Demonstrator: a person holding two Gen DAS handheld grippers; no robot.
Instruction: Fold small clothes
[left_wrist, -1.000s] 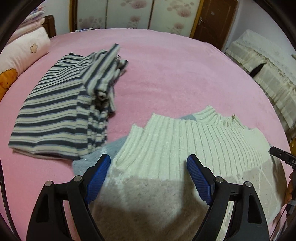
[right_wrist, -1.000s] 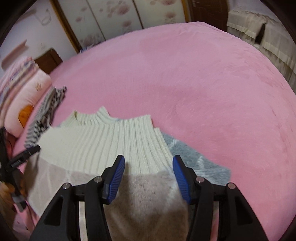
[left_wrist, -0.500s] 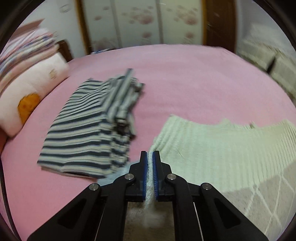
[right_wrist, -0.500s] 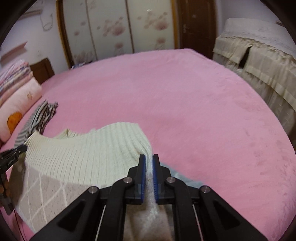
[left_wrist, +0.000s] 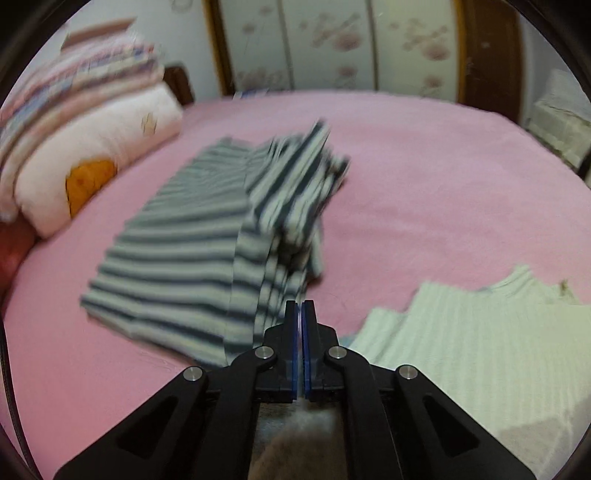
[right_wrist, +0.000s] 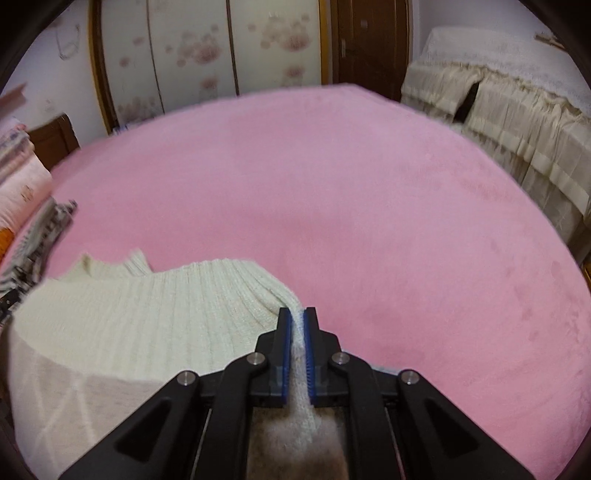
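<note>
Both grippers' fingers closed since 1 s ago, L (left_wrist: 299, 309) & R (right_wrist: 298, 315) pinching cream sweater (right_wrist: 147, 314) edge.

No text, label, brand or number can be read anywhere.

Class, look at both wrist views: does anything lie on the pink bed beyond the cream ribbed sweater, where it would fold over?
Nothing visible does. The pink bed beyond the cream ribbed sweater is bare; the folded striped garment lies apart, to one side.

Sweater (right_wrist: 155, 317): cream ribbed knit, soft. Striped garment (left_wrist: 207, 254): thin knit cloth. Bed cover (right_wrist: 332, 192): pink matt plush. Wardrobe frame (right_wrist: 98, 74): glossy wood.
</note>
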